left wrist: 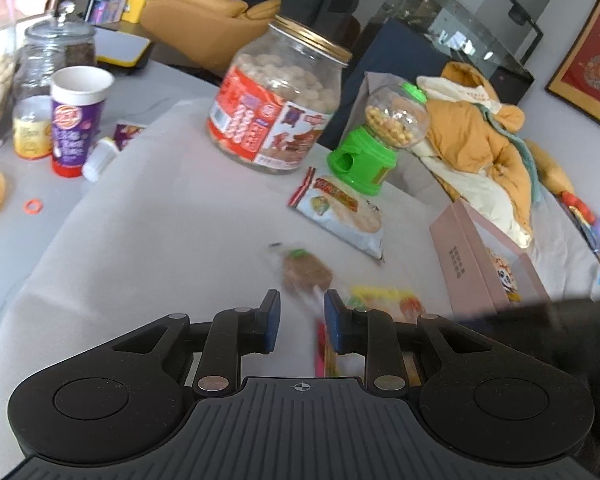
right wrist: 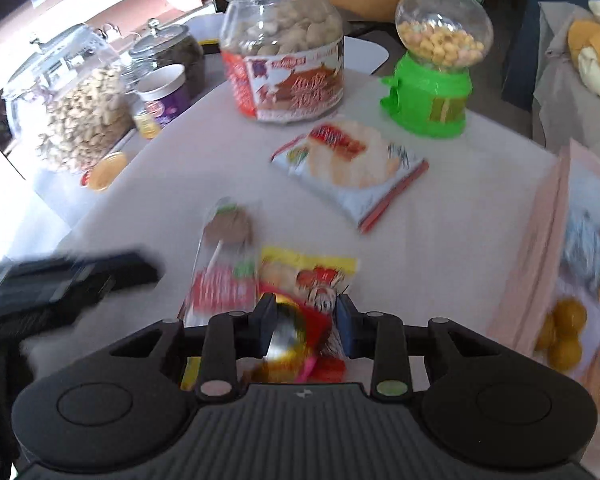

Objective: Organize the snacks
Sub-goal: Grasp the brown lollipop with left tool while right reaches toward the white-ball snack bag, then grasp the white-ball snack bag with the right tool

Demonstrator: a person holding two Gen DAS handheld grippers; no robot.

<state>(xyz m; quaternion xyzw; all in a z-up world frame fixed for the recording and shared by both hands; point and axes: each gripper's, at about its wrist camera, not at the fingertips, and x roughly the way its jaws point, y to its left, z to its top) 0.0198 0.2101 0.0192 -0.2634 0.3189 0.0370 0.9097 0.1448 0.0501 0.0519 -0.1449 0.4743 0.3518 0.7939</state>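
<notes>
Gripped between the pads of the right gripper [right wrist: 303, 322] is a shiny gold and red sweet [right wrist: 290, 330], blurred, its long axis not to be told. Beyond it, toward twelve o'clock, a yellow packet [right wrist: 308, 274] is laid flat on the white tablecloth [right wrist: 440, 216]. At eleven o'clock a wrapped lollipop [right wrist: 230, 232] is seen, stick toward the camera, head pointing to twelve. At three o'clock a pink box [right wrist: 540, 248] holding snacks is placed. The left gripper [left wrist: 302, 320] is held narrowly apart, with nothing between its fingers [left wrist: 271, 318].
</notes>
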